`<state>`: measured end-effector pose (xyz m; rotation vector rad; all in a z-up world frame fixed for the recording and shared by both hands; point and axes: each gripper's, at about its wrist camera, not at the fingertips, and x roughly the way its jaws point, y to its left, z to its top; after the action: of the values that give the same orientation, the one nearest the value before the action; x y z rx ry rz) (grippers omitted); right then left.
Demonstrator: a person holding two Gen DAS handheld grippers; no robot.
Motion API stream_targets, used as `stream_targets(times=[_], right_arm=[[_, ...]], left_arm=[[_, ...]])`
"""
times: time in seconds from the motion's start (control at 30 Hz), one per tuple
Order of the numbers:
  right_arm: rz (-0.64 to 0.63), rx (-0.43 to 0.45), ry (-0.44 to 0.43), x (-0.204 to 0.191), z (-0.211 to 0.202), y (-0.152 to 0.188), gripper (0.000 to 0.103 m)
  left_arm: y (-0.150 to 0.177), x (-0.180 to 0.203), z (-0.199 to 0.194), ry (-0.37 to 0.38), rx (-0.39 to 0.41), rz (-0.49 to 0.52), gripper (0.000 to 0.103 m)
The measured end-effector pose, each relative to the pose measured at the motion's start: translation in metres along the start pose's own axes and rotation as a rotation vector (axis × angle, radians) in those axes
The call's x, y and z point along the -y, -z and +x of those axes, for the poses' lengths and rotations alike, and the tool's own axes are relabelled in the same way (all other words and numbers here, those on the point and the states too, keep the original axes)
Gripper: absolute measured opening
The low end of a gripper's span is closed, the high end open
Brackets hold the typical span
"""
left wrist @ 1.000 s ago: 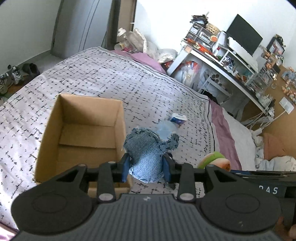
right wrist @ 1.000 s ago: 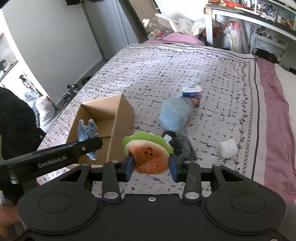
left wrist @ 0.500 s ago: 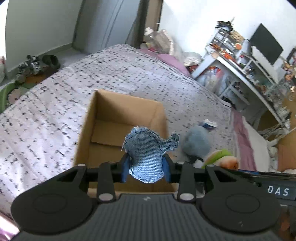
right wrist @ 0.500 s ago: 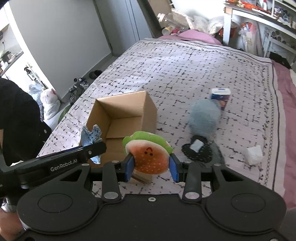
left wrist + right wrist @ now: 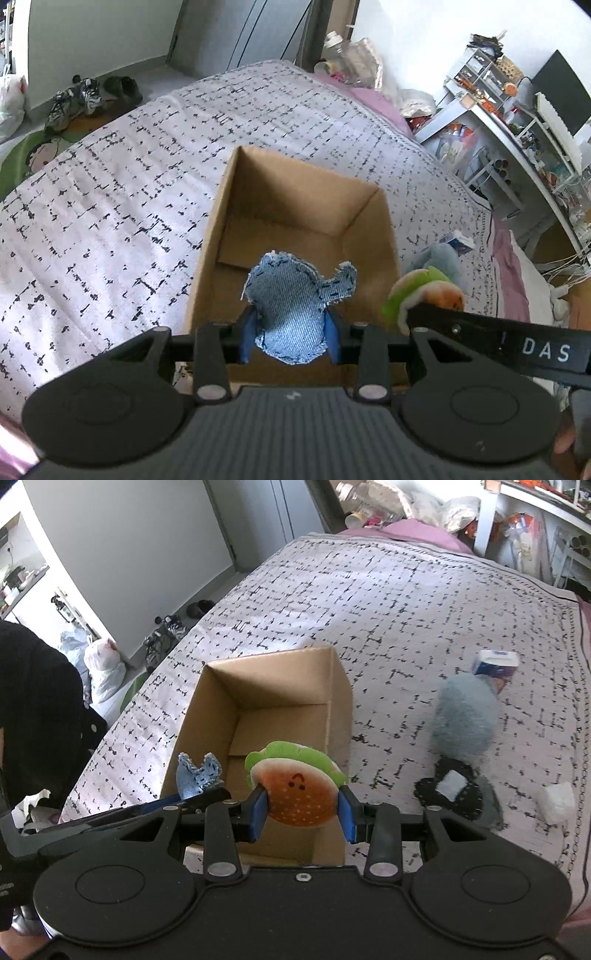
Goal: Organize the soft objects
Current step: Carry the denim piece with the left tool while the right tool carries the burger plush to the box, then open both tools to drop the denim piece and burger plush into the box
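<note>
An open cardboard box [image 5: 295, 192] [image 5: 273, 686] stands on the patterned bedspread, nothing showing inside it. My left gripper [image 5: 291, 334] is shut on a blue denim plush [image 5: 295, 306] and holds it above the box's near end. My right gripper [image 5: 301, 812] is shut on a hamburger plush [image 5: 299, 794] over the box's near right corner. In the left wrist view the hamburger plush [image 5: 424, 295] shows beside the box's right wall. The denim plush [image 5: 197, 775] peeks up at the box's left wall in the right wrist view.
On the bedspread right of the box lie a fluffy grey-blue plush [image 5: 465, 716], a small blue and white carton [image 5: 495, 664], a dark lacy piece [image 5: 450, 794] and a white crumpled tissue [image 5: 557, 801]. A person's dark sleeve [image 5: 33, 709] is at the left. A cluttered desk [image 5: 517, 122] stands beyond the bed.
Both grippers have moved left over the box, keeping their grip. The denim plush went from beside the box's right wall to above its inside; the hamburger plush came from the bedspread to the box's corner.
</note>
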<state>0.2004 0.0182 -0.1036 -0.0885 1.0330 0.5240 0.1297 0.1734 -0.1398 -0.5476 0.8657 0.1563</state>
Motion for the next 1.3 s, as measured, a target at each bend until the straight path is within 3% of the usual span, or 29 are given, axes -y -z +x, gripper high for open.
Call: stream_targets(times=[0.2,0.37,0.6,0.83,1.0,1.3], right_arm=[[-0.013,-0.016,-0.006,-0.007,0.012,-0.003,0.039],[-0.020,-0.021,-0.008,-0.008,0.016,-0.006,0.040],[-0.015,-0.039,-0.038,-0.011,0.018,-0.007,0.041],[-0.009,-0.035,-0.045,-0.009,0.006,-0.008,0.062],[-0.016,0.011,0.001,0.006,-0.017,-0.005,0.085],[0.029,0.036,0.051,0.050,-0.045,0.007,0.089]], left_arm=[[-0.007,-0.009,0.001,-0.004,-0.013,-0.049,0.046],[-0.009,-0.014,0.001,-0.011,-0.023,-0.071,0.048],[-0.014,-0.021,-0.012,-0.010,0.027,-0.114,0.048],[-0.017,-0.022,-0.013,-0.026,0.041,-0.136,0.049],[-0.016,-0.016,-0.015,-0.034,0.062,-0.136,0.072],[-0.013,0.005,-0.015,-0.043,0.060,-0.115,0.077]])
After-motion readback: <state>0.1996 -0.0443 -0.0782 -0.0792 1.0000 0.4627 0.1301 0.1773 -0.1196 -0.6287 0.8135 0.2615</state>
